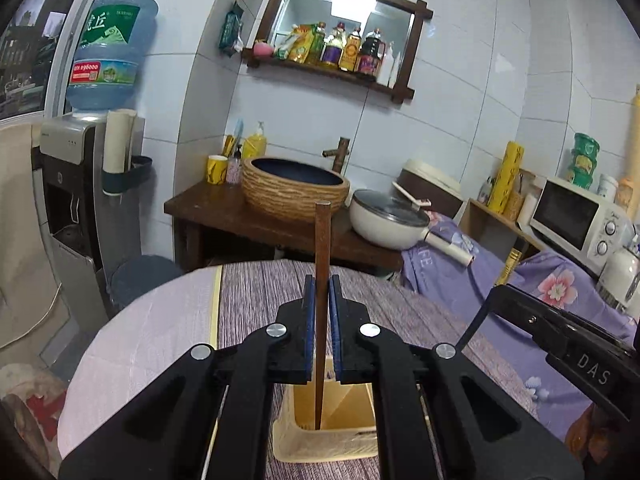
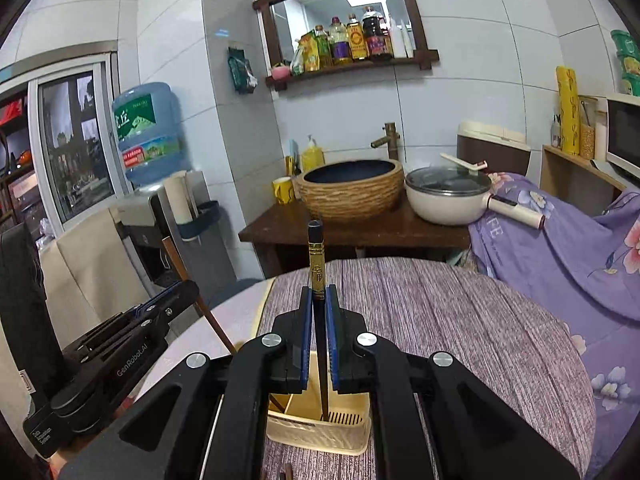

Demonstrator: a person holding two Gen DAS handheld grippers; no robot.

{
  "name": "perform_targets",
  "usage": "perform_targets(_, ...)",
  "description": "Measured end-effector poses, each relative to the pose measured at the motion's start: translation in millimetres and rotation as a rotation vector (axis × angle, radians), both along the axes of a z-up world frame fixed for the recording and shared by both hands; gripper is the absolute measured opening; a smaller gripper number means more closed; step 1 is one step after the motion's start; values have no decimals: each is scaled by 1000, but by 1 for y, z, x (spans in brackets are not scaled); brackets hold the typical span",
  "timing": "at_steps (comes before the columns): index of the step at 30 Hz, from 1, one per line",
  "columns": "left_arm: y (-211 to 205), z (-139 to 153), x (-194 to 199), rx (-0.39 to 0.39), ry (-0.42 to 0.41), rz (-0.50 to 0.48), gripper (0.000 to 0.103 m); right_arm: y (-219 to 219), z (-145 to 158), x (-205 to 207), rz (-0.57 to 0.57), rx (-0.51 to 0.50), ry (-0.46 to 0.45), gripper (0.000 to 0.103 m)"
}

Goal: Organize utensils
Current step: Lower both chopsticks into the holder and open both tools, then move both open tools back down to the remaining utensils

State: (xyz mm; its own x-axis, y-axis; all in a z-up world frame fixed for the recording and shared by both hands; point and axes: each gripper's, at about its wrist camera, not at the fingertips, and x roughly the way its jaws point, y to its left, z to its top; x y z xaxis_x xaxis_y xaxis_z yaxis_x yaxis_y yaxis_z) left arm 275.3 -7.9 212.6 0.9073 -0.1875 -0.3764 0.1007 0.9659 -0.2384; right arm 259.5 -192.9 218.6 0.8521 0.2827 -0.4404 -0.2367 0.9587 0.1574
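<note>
On the left, the left gripper (image 1: 322, 280) pinches a plain brown wooden chopstick (image 1: 322, 240) between its blue pads, the stick's long axis running upright and its lower tip reaching down inside the cream plastic slotted utensil holder (image 1: 324, 444) directly below the jaws. To the right, the right gripper (image 2: 319, 292) clamps a black chopstick with a gold-printed band (image 2: 317, 264), likewise upright, its tip over the holder's slotted floor. Both sticks likely need only a straight drop; neither hand looks nearer. The holder stands on the round table's purple woodgrain cloth (image 2: 460, 320).
</note>
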Motion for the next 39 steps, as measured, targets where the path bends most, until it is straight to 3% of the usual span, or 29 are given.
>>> perform_targets(10, -4, -34, 5, 35, 65, -2, 7, 0, -20, 3, -12, -3, 34, 7)
perform_targets(16, -3, -32, 2, 30, 72, 1, 7, -1, -22, 4, -13, 12, 27, 8)
perform_targets(18, -3, -29, -2, 34, 63, -8, 7, -1, -22, 2, -3, 16, 26, 15)
perform_targets(20, -4, -25, -7, 46, 51, -23, 8, 1, -21, -2, 3, 7, 14, 36)
perform_targets(22, -3, -23, -16, 55, 42, -36, 16, 1, -18, -11, -3, -2, -20, 49)
perform_targets(24, 0, -23, -30, 50, 22, -39, 60, -1, -14, -22, -5, -11, -58, 58)
perform_targets(25, 2, -23, -40, 55, 0, -32, 67, -1, -13, -28, -5, -18, -74, 64)
perform_targets(28, 6, -25, -68, 80, -37, -23, 74, -5, -12, -44, -11, -34, -112, 77)
perform_targets(29, 7, -27, -76, 86, -39, -24, 80, -7, -12, -50, -11, -37, -120, 81)
perform_targets(30, 8, -29, -84, 89, -42, -21, 88, -8, -12, -56, -10, -37, -123, 83)
perform_targets(33, 12, -38, -110, 111, -67, -9, 95, -12, -17, -75, 2, -39, -126, 90)
perform_targets(39, 12, -74, -141, 176, -13, 2, 97, -9, -45, -111, 49, -80, -70, 96)
